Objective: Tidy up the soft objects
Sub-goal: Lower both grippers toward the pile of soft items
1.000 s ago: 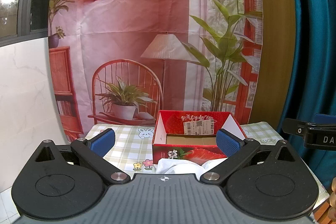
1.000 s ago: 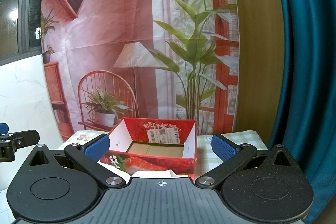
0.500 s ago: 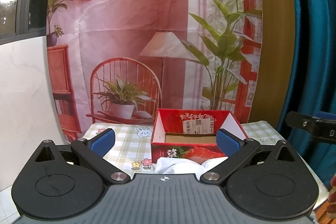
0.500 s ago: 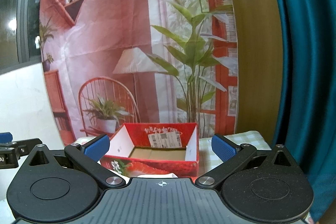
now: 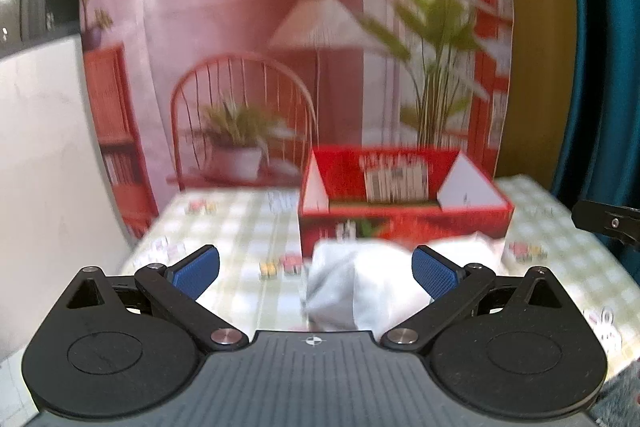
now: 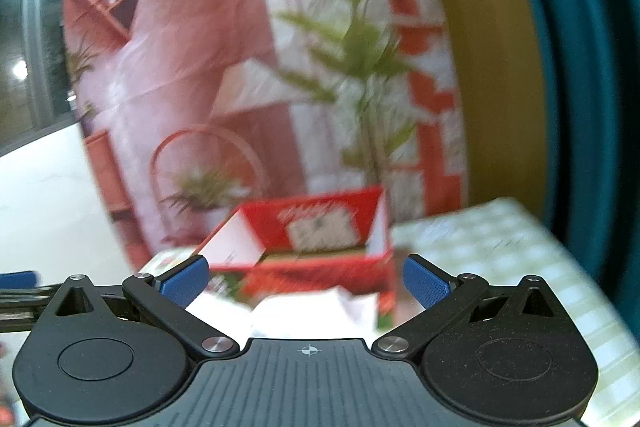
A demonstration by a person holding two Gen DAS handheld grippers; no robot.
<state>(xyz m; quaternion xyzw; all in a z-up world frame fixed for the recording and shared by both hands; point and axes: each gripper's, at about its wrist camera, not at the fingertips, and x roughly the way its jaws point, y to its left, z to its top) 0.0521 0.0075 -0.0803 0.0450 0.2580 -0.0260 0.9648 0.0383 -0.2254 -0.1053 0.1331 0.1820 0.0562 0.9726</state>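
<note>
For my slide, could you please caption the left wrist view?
Open left gripper above white cloth before the red box.

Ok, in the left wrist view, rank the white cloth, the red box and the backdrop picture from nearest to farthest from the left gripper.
1. White cloth: on the checked tablecloth, just ahead of the open left gripper, toward its right side.
2. Red box: directly behind the cloth.
3. Backdrop picture: hanging past the table's far edge.

You can read nothing here: the label [image 5: 394, 182] and print on the red box [image 5: 404, 223] blur, in both views.
</note>
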